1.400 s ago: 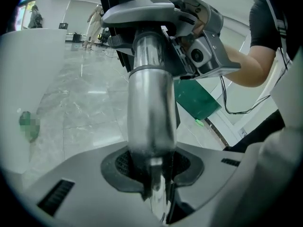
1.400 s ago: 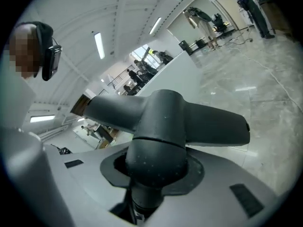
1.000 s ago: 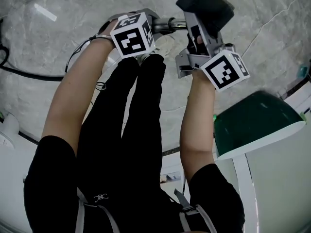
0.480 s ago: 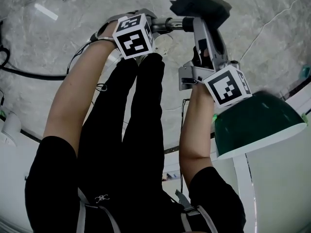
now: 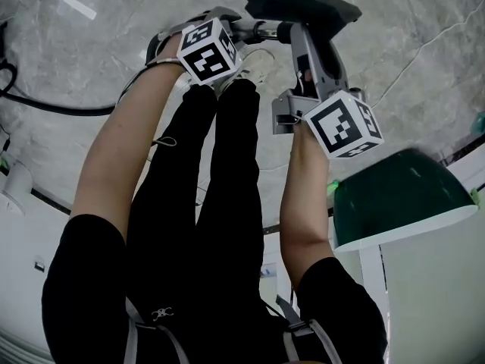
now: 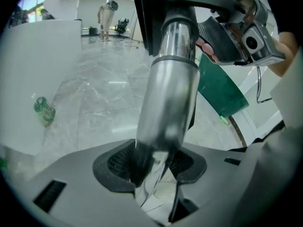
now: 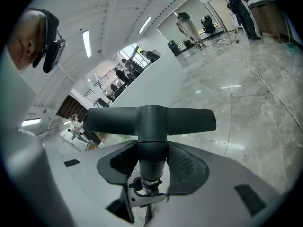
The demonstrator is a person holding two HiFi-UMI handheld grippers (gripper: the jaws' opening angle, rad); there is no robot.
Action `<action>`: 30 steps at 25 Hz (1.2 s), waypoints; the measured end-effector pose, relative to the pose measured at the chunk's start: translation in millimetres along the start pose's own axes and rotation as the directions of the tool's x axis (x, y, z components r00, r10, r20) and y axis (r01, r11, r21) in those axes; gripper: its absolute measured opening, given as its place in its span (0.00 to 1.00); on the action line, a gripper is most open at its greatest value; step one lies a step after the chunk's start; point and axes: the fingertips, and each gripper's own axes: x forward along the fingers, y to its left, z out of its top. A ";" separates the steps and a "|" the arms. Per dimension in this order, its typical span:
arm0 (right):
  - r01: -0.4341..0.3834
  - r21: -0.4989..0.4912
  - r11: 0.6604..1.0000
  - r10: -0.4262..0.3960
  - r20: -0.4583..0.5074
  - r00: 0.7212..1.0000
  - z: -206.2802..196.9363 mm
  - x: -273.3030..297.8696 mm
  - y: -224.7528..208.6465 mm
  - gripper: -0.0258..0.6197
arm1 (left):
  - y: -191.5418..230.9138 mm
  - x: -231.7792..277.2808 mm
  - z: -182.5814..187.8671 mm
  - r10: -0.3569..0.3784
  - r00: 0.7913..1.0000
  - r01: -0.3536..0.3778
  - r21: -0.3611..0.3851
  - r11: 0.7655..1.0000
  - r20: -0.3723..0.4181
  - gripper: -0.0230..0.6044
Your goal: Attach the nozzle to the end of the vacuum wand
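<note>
The silver wand [image 6: 170,98] runs up between the pads of my left gripper [image 6: 154,167], which holds its lower end. Those jaws have just been opening, with the tube still between them. In the head view the wand [image 5: 258,29] lies level between the left gripper [image 5: 231,25] and the dark T-shaped nozzle [image 5: 303,6]. My right gripper [image 7: 151,167] holds the nozzle [image 7: 151,119] by its round neck, a pad on each side. Its jaws have also just been opening. The wand's end meets the nozzle's neck; whether it is seated I cannot tell.
A green shade-like tub [image 5: 402,196] on a white post stands right of my right arm. A black cable [image 5: 45,105] crosses the marble floor at left, a thin white cord [image 5: 424,44] at right. My legs and shoes [image 5: 258,63] are below the grippers. A green bottle [image 6: 45,110] lies by a white counter.
Both grippers have sunk toward the floor with the wand and nozzle. The nozzle has swung from tilted to lying broadside. The jaws stand a little wider.
</note>
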 end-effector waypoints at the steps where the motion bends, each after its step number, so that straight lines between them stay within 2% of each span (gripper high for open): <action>1: 0.005 0.005 1.000 -0.005 -0.002 1.000 0.1 6.5 -5.2 0.36 | 5.5 2.0 -1.7 0.021 1.000 -0.020 -0.030 0.999 0.019 0.31; 3: 0.011 0.017 1.000 -0.011 -0.015 1.000 -3.3 20.7 -13.3 0.36 | 15.5 3.9 -8.7 0.078 0.996 -0.074 -0.083 0.994 0.039 0.36; 7: 0.029 0.074 0.997 -0.025 -0.058 0.998 -13.2 44.9 -33.2 0.36 | 31.5 -1.2 -24.0 0.222 0.973 -0.211 -0.162 0.964 0.059 0.36; 12: 0.100 0.153 0.983 -0.091 -0.067 0.994 -19.1 65.7 -77.3 0.36 | 38.7 -13.6 -60.5 0.304 0.951 -0.275 -0.285 0.918 0.063 0.36; 15: 0.173 0.235 0.956 -0.163 -0.065 0.985 -31.3 75.8 -116.5 0.36 | 36.4 -14.8 -82.9 0.305 0.951 -0.270 -0.348 0.898 0.048 0.36; 18: 0.210 0.309 0.928 -0.203 -0.053 0.978 -37.2 95.1 -166.8 0.36 | 46.0 -6.2 -82.6 0.306 0.951 -0.267 -0.408 0.873 0.032 0.34; 20: 0.211 0.332 0.919 -0.204 -0.055 0.977 -39.9 106.2 -194.0 0.36 | 52.4 -4.6 -74.1 0.323 0.946 -0.274 -0.450 0.850 0.035 0.11; 21: 0.216 0.346 0.913 -0.207 -0.062 0.976 -42.0 111.4 -206.4 0.36 | 54.4 -4.2 -68.8 0.328 0.944 -0.271 -0.464 0.843 0.046 0.07; 23: 0.231 0.375 0.898 -0.216 -0.080 0.973 -47.7 122.5 -229.8 0.36 | 55.8 -0.7 -58.8 0.318 0.945 -0.245 -0.481 0.842 0.074 0.05; 27: 0.262 0.417 0.870 -0.237 -0.114 0.965 -63.3 141.9 -271.4 0.36 | 47.1 15.8 -44.4 0.264 0.955 -0.168 -0.491 0.855 0.135 0.05; 30: 0.296 0.429 0.853 -0.257 -0.147 0.955 -80.0 150.6 -295.2 0.36 | 36.7 29.8 -48.3 0.258 0.956 -0.156 -0.505 0.849 0.137 0.05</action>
